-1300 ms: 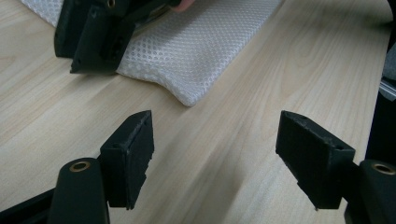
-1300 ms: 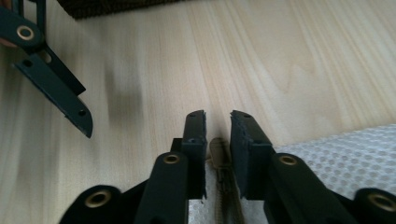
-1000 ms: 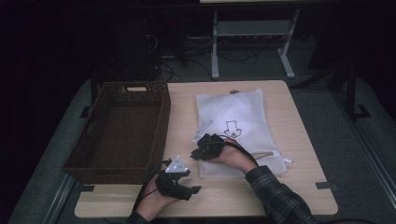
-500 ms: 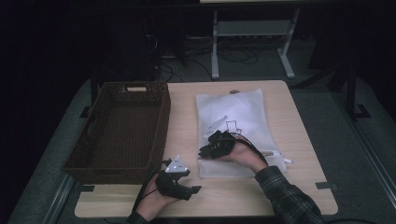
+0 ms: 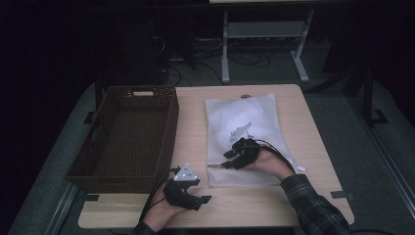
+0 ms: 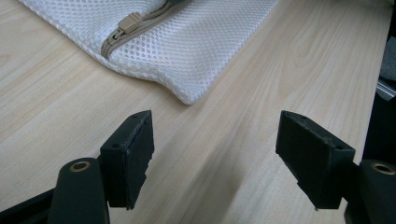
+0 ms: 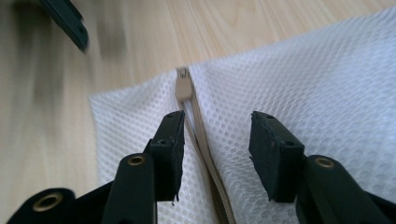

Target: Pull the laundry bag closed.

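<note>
Leftmost, a dark wicker basket (image 5: 128, 137) stands on the table (image 5: 195, 132), and just off its near corner the left gripper (image 5: 195, 200) rests above bare wood with its jaws spread and nothing between them. To its right lies the white mesh laundry bag (image 5: 244, 122), flat on the tabletop, its zipper (image 7: 205, 154) running along the near edge with the tan zipper pull (image 7: 183, 86) close to the left corner. The right gripper (image 5: 230, 159) hovers over that edge; its jaws have just been opening and now stand released, straddling the zipper track short of the pull, pressing on nothing.

The step looks like working the zipper, probably with a stroke just finished. Next, the right jaws need to pinch the small pull squarely, while the left could pin the bag's corner.

Compared with a second ago, the right hand sits nearer the person and the bag's near edge, while the left gripper has not shifted.
</note>
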{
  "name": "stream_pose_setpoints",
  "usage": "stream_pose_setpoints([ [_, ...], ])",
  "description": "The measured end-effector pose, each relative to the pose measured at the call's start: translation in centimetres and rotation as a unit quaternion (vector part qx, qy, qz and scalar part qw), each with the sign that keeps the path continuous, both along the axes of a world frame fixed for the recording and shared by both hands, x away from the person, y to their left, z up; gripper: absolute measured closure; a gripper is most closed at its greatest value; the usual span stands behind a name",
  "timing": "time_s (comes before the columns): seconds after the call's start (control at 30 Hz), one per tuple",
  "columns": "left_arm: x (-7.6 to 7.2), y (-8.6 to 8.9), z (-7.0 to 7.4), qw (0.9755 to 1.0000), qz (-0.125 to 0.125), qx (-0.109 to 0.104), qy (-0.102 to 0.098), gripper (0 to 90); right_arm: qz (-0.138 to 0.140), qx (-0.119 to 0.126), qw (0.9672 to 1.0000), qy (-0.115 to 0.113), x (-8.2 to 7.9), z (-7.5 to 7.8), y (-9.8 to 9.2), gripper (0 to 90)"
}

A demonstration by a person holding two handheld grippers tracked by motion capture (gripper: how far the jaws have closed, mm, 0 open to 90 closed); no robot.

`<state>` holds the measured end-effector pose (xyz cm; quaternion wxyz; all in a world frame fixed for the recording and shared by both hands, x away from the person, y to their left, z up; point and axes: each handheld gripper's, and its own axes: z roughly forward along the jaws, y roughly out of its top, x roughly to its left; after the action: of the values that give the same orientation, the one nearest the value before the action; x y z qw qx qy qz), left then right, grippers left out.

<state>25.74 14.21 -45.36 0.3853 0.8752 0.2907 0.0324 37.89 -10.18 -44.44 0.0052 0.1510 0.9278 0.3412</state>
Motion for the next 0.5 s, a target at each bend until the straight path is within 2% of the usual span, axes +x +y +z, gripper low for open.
stream_pose_setpoints([
  [0.27,0.0,0.0,0.0,1.0,-0.002,0.003,0.0,27.5,0.02,-0.036,0.999,-0.018,-0.3,-1.6,0.4,47.4],
  [0.3,0.0,-0.1,0.0,1.0,-0.002,0.004,0.0,27.6,0.023,-0.035,0.9988,-0.026,-0.4,-1.6,0.4,47.6],
  [0.4,0.0,-0.2,0.0,1.0,-0.004,0.004,0.0,27.6,0.017,-0.038,0.9987,-0.028,-0.5,-1.6,0.5,50.3],
  [0.5,0.0,-0.4,0.0,1.0,-0.003,0.006,0.0,27.6,0.004,-0.04,0.9988,-0.028,-0.6,-1.5,0.6,57.3],
])
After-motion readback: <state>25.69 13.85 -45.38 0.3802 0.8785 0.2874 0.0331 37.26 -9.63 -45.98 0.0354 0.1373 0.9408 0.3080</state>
